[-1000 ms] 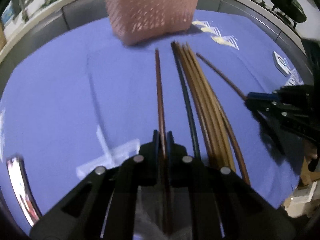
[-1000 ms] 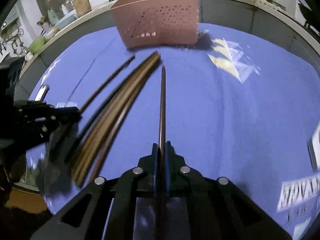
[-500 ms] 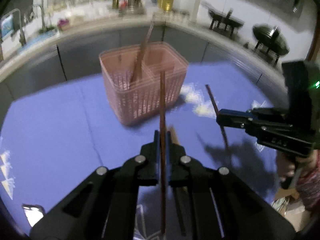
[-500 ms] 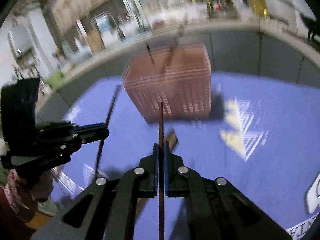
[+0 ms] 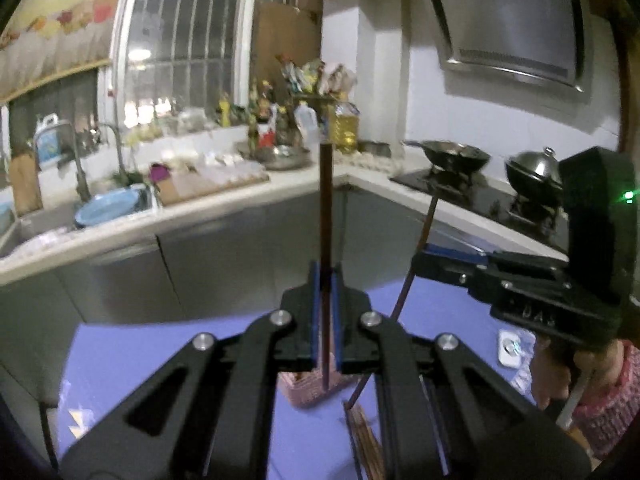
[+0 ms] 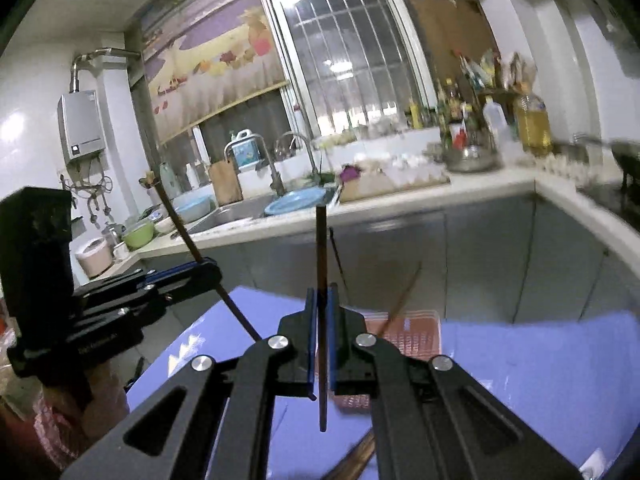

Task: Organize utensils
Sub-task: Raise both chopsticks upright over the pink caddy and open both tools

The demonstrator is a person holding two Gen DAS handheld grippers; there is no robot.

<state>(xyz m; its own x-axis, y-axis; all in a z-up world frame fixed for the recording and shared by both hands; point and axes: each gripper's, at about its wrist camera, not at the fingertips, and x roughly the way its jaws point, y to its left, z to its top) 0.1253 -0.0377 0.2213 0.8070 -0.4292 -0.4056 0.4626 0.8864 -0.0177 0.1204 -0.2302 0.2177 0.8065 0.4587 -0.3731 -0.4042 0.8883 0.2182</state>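
So, two chopsticks up in the air, basket not fed yet

Left gripper (image 5: 325, 312) is clamped tight on one brown chopstick (image 5: 325, 216), right gripper (image 6: 320, 332) pinches another chopstick (image 6: 321, 264), both held upright; pink basket (image 6: 416, 336) sits ahead on the blue table (image 6: 540, 360) with a few sticks in it already; a loose bundle (image 5: 362, 436) at the near edge looks like what's left to sort.

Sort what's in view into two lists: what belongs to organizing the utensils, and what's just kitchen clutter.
Part of the job:
- left gripper, shut on a chopstick
- right gripper, shut on a second chopstick
- pink basket
- loose chopsticks on the blue cloth

Just lying about:
- oil bottle
- blue plate
- wok
- green bowl
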